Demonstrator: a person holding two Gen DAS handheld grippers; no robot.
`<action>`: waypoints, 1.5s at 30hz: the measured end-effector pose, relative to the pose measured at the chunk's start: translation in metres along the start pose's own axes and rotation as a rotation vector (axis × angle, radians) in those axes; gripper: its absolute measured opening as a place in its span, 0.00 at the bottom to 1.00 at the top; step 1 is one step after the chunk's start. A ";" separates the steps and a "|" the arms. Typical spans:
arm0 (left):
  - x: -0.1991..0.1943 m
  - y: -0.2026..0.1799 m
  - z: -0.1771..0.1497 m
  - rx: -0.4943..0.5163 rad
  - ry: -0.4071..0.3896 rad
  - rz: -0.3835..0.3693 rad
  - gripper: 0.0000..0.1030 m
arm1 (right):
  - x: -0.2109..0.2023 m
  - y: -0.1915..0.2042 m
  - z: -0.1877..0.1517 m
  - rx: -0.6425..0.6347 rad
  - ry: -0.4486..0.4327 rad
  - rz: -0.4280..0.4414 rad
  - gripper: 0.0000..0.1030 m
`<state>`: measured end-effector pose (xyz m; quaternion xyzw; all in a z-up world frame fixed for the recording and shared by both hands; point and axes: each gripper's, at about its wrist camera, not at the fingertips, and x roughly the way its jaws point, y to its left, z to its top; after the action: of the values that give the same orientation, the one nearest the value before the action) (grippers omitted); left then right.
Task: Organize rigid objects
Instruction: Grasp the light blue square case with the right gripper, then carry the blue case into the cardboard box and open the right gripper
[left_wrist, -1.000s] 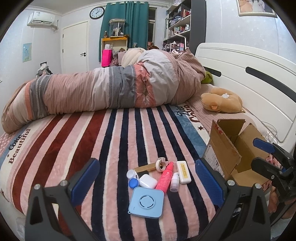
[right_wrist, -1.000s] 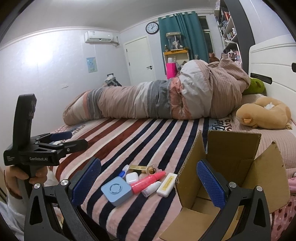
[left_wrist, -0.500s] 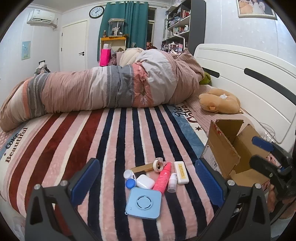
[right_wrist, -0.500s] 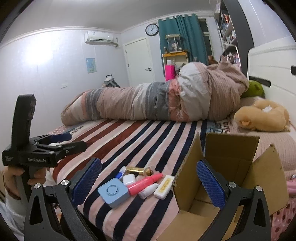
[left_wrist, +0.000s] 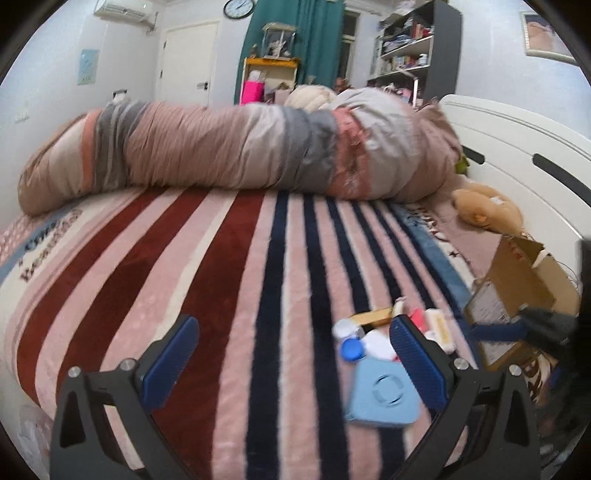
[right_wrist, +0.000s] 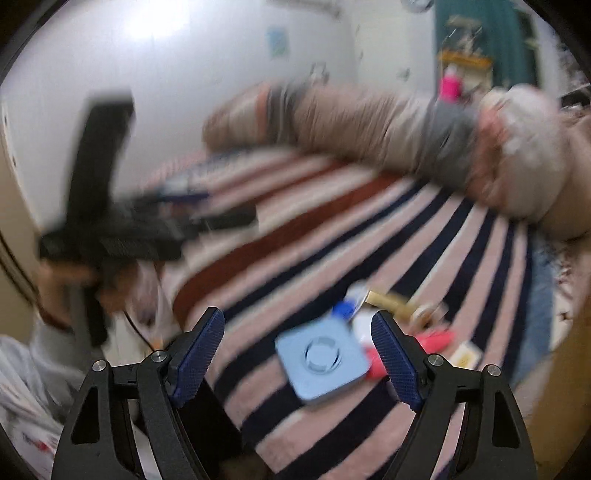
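Both grippers, left (left_wrist: 291, 354) and right (right_wrist: 297, 345), are spread, holding nothing; blurred frames suggest haste, so the right could knock the speaker (right_wrist: 322, 360) off the bed's (right_wrist: 369, 229) near edge.

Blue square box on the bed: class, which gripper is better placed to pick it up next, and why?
Probably the right. The right gripper is open with the blue box lying between its fingers in that view. The left gripper, also open, points at bare blanket, the box beside its right finger.
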<state>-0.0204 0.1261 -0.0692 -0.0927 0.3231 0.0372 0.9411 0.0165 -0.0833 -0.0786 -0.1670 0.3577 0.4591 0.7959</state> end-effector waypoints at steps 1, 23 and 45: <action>0.005 0.007 -0.003 -0.009 0.012 0.003 0.99 | 0.018 -0.002 -0.004 -0.005 0.050 -0.004 0.78; 0.036 0.035 -0.029 -0.002 0.125 -0.118 0.99 | 0.133 -0.003 -0.022 -0.150 0.378 0.082 0.78; -0.019 -0.092 0.048 0.174 0.125 -0.768 0.43 | -0.056 0.023 0.018 -0.176 -0.280 -0.184 0.77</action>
<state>0.0053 0.0452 -0.0068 -0.1291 0.3233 -0.3507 0.8694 -0.0135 -0.0947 -0.0246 -0.2025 0.1852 0.4326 0.8588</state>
